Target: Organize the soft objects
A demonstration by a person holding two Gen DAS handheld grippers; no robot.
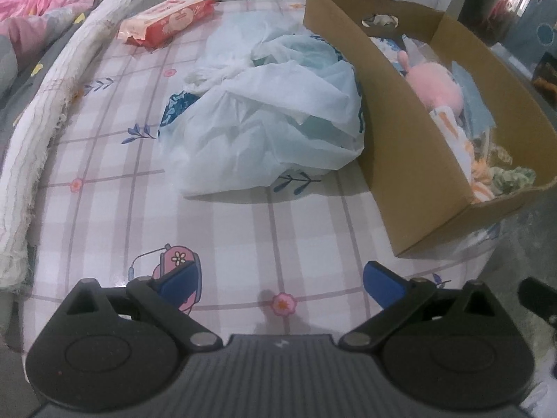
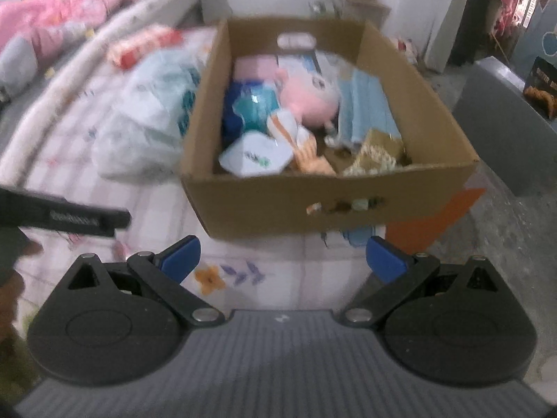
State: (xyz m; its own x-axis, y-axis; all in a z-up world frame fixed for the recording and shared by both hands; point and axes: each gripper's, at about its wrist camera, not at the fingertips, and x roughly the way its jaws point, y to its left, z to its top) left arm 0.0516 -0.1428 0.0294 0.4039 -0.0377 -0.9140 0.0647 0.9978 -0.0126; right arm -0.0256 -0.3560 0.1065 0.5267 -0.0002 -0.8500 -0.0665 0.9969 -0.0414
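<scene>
Soft daylight, blurred right view

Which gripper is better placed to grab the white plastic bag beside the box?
Left, probably. The left gripper is open and faces the plastic bag straight ahead; the right gripper, also open, faces the cardboard box, bag off to its left.

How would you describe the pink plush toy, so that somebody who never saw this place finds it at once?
Find the open cardboard box on the checked table cover. The pink plush toy lies inside, near the middle, between a blue and teal packet and pale blue folded cloth. It is the only fluffy, rounded pink thing there.
</scene>
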